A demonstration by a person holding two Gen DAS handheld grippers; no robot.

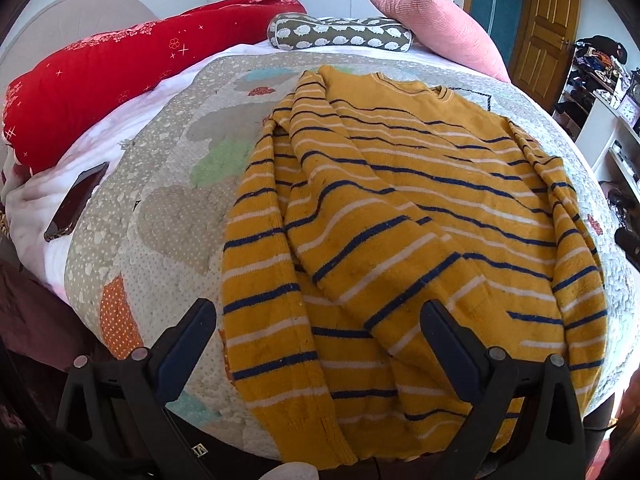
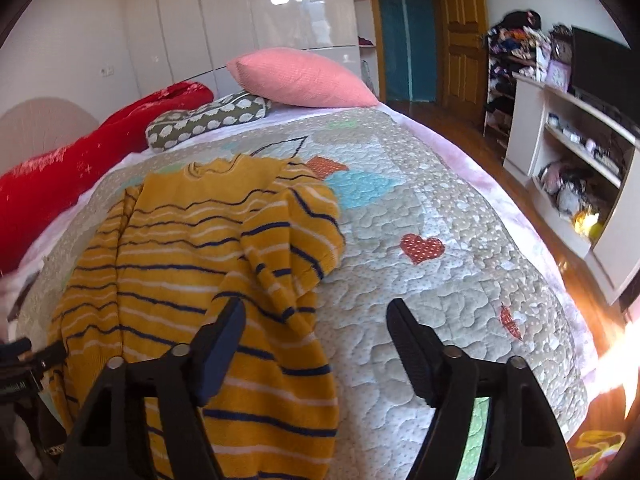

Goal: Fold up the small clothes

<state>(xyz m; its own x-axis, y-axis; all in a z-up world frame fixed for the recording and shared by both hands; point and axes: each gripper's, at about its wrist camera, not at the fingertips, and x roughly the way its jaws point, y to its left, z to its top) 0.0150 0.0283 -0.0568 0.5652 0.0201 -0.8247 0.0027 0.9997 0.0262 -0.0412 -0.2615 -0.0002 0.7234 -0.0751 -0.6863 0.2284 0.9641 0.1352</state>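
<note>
Noted sweater [image 1: 400,216] hem near quilt [image 2: 420,280] edge, possibly overhanging; bare quilt rightward. Found left gripper [image 1: 318,316] and right gripper [image 2: 316,320] hovering, jaws apart, empty.

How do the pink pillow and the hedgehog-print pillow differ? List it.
The pink pillow is plain, broad and propped up at the bed's far corner; the hedgehog-print pillow is olive with white hedgehogs, narrower, elongated like a bolster, and lies flat. The pink one lies nearer the wooden door; the hedgehog one lies beside the red quilt. Both rest on the bed beyond the striped sweater.
</note>
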